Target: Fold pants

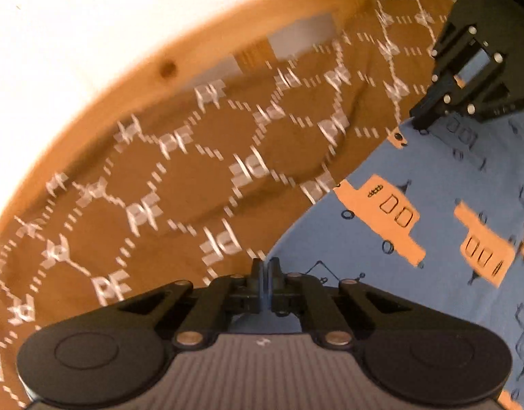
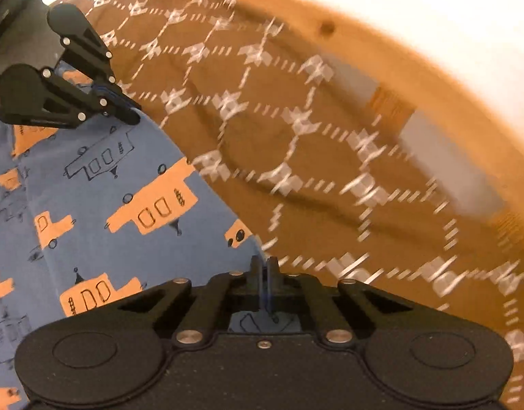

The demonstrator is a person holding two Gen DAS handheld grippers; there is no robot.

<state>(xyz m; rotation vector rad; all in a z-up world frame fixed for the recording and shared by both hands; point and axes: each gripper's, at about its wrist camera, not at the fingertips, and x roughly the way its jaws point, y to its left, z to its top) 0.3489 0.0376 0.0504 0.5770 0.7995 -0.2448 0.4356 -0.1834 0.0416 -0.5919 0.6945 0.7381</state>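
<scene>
Here I had the blue cotton pants (image 1: 432, 273) printed with orange trucks lying on the brown patterned bedspread (image 1: 193, 171). My left gripper (image 1: 266, 266) sat clenched at the pants' edge where blue met brown, a sliver of blue fabric pinched between its fingers. My right gripper (image 2: 264, 266) was clamped on that same edge, further along it.

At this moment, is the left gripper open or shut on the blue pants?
Shut on them. In its own wrist view the left gripper has its fingers pressed together at the edge of the blue pants, with blue fabric showing between them.
</scene>
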